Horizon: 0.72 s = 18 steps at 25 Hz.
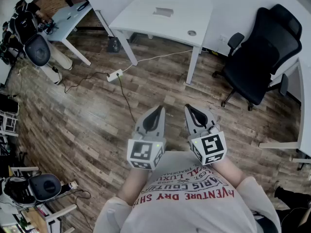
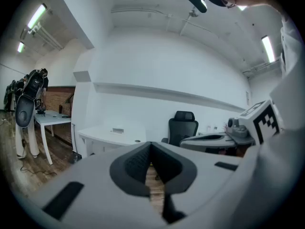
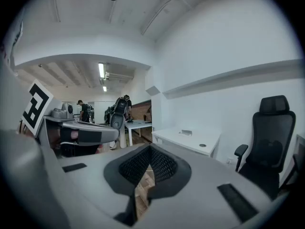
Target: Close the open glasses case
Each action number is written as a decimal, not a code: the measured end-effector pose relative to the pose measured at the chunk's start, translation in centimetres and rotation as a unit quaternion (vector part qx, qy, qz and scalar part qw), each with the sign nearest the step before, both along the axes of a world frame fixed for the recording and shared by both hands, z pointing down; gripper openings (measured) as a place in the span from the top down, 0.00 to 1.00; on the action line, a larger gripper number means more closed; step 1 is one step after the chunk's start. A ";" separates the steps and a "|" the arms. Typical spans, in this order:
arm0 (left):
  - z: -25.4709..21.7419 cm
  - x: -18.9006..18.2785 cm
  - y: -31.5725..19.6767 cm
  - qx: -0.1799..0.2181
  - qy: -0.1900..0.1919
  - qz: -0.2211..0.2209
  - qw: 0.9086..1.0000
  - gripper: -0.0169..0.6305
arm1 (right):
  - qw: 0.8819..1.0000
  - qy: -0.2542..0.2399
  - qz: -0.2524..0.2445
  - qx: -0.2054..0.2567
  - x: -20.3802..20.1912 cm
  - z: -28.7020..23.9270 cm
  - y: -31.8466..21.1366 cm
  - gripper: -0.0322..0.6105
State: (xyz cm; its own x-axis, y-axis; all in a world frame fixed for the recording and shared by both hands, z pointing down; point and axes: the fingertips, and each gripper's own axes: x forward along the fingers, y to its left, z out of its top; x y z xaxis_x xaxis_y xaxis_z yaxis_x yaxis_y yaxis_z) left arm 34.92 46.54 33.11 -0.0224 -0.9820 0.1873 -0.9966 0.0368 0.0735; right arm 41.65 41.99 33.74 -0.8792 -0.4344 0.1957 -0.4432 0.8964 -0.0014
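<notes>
Wood-plank floor (image 1: 73, 125) fills the head view, a white worktop (image 1: 160, 28) and black office chair (image 1: 262, 57) ahead. No glasses case is identifiable, though a small grey item (image 1: 164, 12) on the worktop is too distant to name. Left tongs (image 1: 158, 109) and right tongs (image 1: 189, 108) are clenched on nothing. A foot could snag the floor cable (image 1: 125, 97), seen only from the head. Only the right gripper view shows people (image 3: 81, 109) beyond.

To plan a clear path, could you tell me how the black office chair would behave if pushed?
The black office chair probably rolls easily: its casters stand on smooth wooden floor. Pushed high on its tall backrest, it may swivel or tip instead.
</notes>
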 end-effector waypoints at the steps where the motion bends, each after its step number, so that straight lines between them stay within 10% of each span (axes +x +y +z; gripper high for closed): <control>1: 0.1 0.0 -0.1 -0.001 0.002 0.001 1.000 0.98 | 1.000 0.001 0.000 -0.002 0.0 0.0 -0.1 0.93; 18: 1.3 -3.3 0.7 -0.015 0.009 -0.021 1.000 0.98 | 1.000 -0.004 -0.002 -0.009 -2.6 0.9 -0.2 0.93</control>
State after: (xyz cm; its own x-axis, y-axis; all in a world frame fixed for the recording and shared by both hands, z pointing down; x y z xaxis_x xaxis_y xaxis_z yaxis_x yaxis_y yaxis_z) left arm 31.59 47.26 34.37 -0.0604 -0.9743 0.2171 -0.9927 0.0814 0.0892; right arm 39.04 41.81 34.63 -0.8823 -0.4277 0.1966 -0.4400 0.8977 -0.0214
